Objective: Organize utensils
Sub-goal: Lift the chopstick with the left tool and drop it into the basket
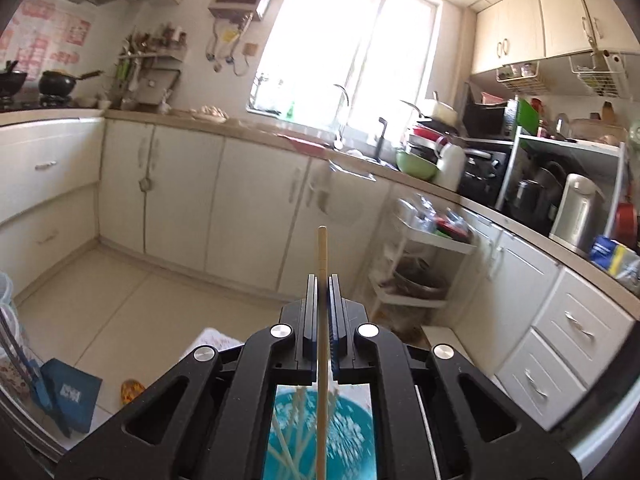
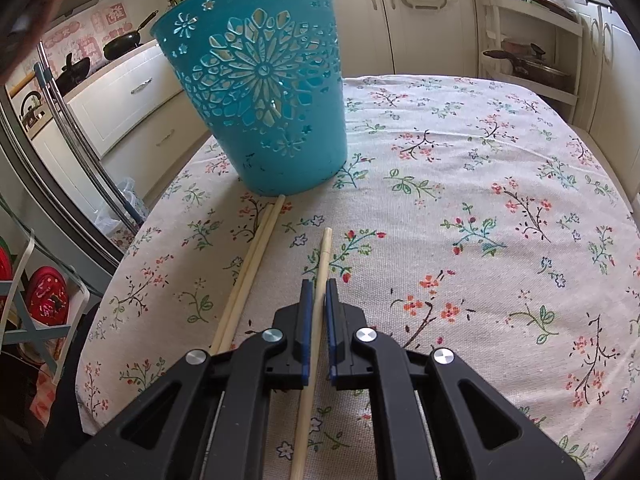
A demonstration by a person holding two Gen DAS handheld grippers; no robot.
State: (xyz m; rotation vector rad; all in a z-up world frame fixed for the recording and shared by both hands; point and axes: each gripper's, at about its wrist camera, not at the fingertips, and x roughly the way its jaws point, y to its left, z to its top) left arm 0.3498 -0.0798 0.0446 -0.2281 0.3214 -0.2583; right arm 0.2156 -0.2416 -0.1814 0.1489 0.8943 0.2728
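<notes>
My left gripper (image 1: 323, 280) is shut on a pale wooden chopstick (image 1: 322, 248) that sticks up past its fingertips. It hangs in the air over the teal basket (image 1: 352, 432), seen below through the gripper frame with several chopsticks inside. In the right wrist view the teal cut-out basket (image 2: 260, 88) stands upright on the floral tablecloth (image 2: 480, 200). My right gripper (image 2: 319, 284) is low over the cloth, shut on a single chopstick (image 2: 326, 248) that points toward the basket. Two more chopsticks (image 2: 256, 252) lie side by side just left of it, their tips touching the basket's base.
The table's left edge (image 2: 120, 264) drops to a metal rack and bags on the floor. Kitchen cabinets (image 1: 180, 200), a counter with dishes (image 1: 416, 160) and a white trolley shelf (image 1: 424, 264) surround the table. A dark blurred shape fills the upper left corner of the right wrist view.
</notes>
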